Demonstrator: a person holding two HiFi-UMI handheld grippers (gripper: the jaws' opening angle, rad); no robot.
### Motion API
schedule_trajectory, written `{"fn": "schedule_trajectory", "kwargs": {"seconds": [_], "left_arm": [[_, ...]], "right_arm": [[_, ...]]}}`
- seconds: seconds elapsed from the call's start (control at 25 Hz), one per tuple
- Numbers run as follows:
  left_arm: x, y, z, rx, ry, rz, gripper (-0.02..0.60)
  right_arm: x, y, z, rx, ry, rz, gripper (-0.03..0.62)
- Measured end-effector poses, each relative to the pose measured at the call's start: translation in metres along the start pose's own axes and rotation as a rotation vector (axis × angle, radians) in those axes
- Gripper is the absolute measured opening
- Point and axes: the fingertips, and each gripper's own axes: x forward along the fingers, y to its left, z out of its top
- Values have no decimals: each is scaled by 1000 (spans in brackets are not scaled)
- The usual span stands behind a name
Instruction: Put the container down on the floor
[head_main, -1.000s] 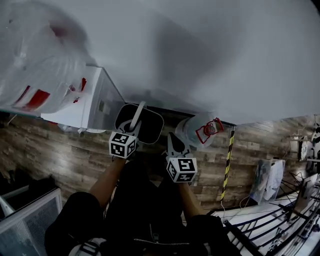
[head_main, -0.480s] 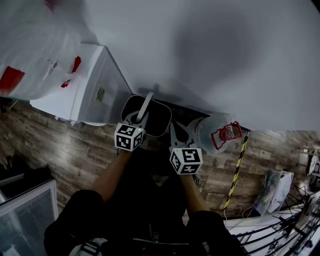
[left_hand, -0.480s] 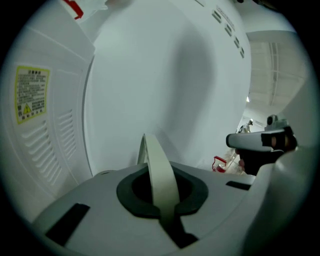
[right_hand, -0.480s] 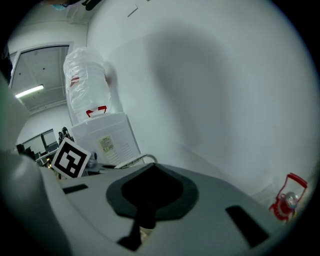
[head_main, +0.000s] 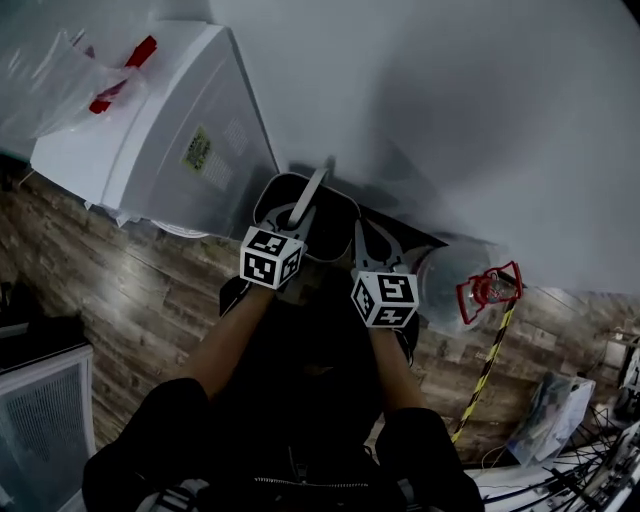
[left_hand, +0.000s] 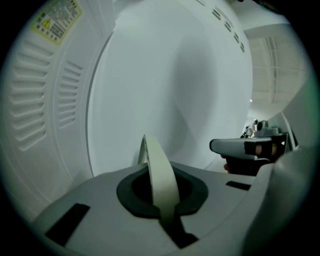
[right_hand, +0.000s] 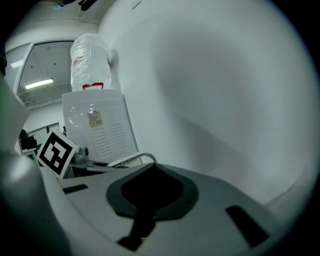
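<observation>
The left tongs (head_main: 297, 222) are closed on the pale handle (head_main: 315, 188) of the dark container (head_main: 332, 222); in the left gripper view the band runs straight up through the slot between the 2 jaws. The right tongs (head_main: 360, 232) are closed too, and their own view shows only a dark slot with nothing made out in it. From the head view their tip lies at the container's right rim, but whether it touches cannot be told.

The container sits at the foot of the white wall (head_main: 450, 120), between a white dispenser (head_main: 160, 130) on the left and a clear jug (head_main: 445, 285) with a red cap on the right. Its lower half is hidden behind the 2 marker cubes and the person's arms, so whether its base meets the wood-plank floor (head_main: 140, 290) cannot be seen. The bottle on the dispenser (head_main: 60, 70) is cut off at the top left corner of the head view.
</observation>
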Motion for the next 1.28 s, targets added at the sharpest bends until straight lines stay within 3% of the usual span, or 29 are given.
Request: {"fn": "schedule_trajectory", "kwargs": {"seconds": [0.52,1.28], "left_arm": [[55,43,-58,1,-69,-11,12],[83,104,-101,-37,-89,48,12]], "right_arm": [[66,-9,-65,-95,-50,12,11],[62,-21,-77,-45,-33,-20,11]]}}
